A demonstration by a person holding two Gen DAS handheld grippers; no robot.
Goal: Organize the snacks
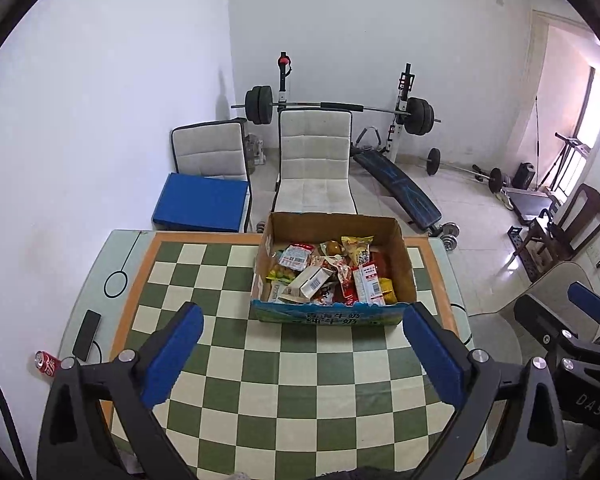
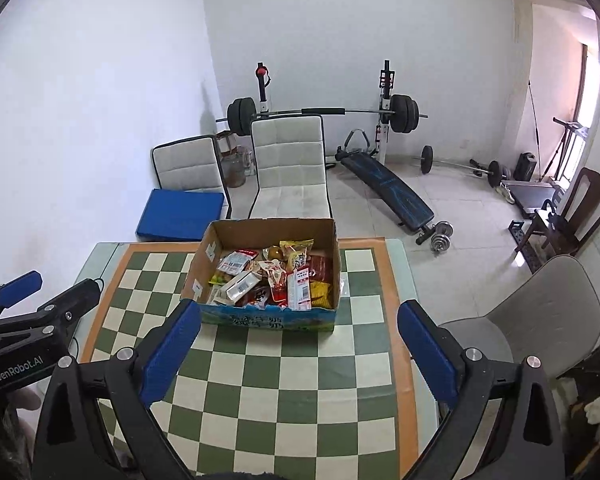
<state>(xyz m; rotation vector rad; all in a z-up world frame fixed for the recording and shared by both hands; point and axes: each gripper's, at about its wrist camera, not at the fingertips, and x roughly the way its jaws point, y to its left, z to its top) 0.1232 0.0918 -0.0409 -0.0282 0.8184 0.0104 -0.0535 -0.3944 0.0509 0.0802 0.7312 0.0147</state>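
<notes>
An open cardboard box (image 1: pixel 332 224) (image 2: pixel 268 230) stands at the far side of the green-and-cream checkered table (image 1: pixel 284 364) (image 2: pixel 284 368). It is filled with several snack packets (image 1: pixel 332 276) (image 2: pixel 272 280), among them a white carton (image 1: pixel 312 280). My left gripper (image 1: pixel 304 320) is open and empty, held above the table short of the box. My right gripper (image 2: pixel 300 316) is open and empty, also short of the box. Each gripper shows at the edge of the other's view.
A black phone (image 1: pixel 86 334) lies on the table's left edge, and a red soda can (image 1: pixel 46 364) lies beyond it. Two cushioned chairs (image 1: pixel 314 160) stand behind the table, one with a blue pad (image 1: pixel 202 206). A grey chair (image 2: pixel 540 320) is at the right. Weight bench and barbells stand behind.
</notes>
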